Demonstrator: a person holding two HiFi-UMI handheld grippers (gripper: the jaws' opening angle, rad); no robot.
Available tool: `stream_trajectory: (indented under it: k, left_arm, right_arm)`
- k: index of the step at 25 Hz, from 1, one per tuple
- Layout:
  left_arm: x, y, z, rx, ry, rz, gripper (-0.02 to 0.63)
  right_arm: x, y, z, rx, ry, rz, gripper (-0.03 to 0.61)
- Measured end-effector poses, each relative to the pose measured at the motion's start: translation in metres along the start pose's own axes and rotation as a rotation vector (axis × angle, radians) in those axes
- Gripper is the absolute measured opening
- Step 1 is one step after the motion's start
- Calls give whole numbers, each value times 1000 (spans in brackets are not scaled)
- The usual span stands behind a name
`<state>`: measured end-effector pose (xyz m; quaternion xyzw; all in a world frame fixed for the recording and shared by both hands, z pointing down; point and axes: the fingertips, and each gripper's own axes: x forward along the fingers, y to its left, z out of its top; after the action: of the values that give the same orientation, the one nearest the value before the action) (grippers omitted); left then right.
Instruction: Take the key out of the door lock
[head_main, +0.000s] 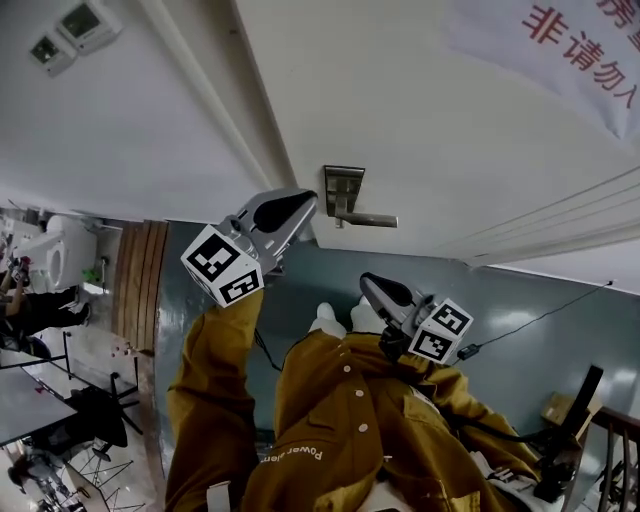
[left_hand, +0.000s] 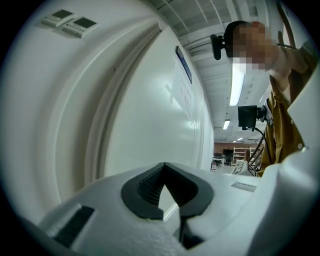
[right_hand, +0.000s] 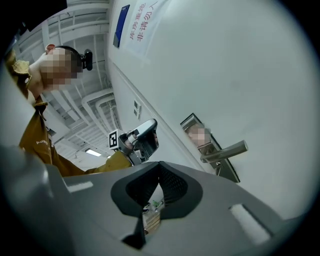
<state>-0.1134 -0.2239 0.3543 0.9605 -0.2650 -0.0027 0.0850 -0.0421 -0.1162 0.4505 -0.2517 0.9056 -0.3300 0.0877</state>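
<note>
The left gripper's (left_hand: 162, 167) fingers are together at their tips, with only white door showing through the gap between their black ribbed pads. The right gripper's (right_hand: 159, 165) fingers are likewise together at the tips, and nothing is held between them.

In the head view the door lock (head_main: 343, 190), a brushed-metal plate with a lever handle (head_main: 372, 219), sits just beside the left fingertips at about 2 o'clock. From the right fingertips it is well apart, at about 11 o'clock.

The left gripper view shows none of this hardware. It shows only the smooth white door (left_hand: 150, 105), its moulded frame and two small wall panels (left_hand: 70, 21) at 11 o'clock. The right gripper view does show the plate and lever at 2 o'clock. A small stub (right_hand: 217, 169) there, under the lever, is too small to call the key or not, so the key cannot be placed with certainty.

Both grippers have smooth pale shells, and each carries a cube with square markers (head_main: 222, 264). The sleeves and jacket (head_main: 330, 420) are mustard cloth with pale buttons. A white notice (head_main: 575, 40) with red print hangs on the door at 1 o'clock.
</note>
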Motion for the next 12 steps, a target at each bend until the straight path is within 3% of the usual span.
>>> stream_trajectory:
  k: [4, 12]
  left_arm:
    - [16, 12, 0, 5, -1, -38, 0]
    - [34, 37, 2, 25, 10, -13, 0]
  right_arm:
    - [1, -8, 11, -15, 4, 10, 6]
    - [2, -18, 17, -19, 14, 16, 6]
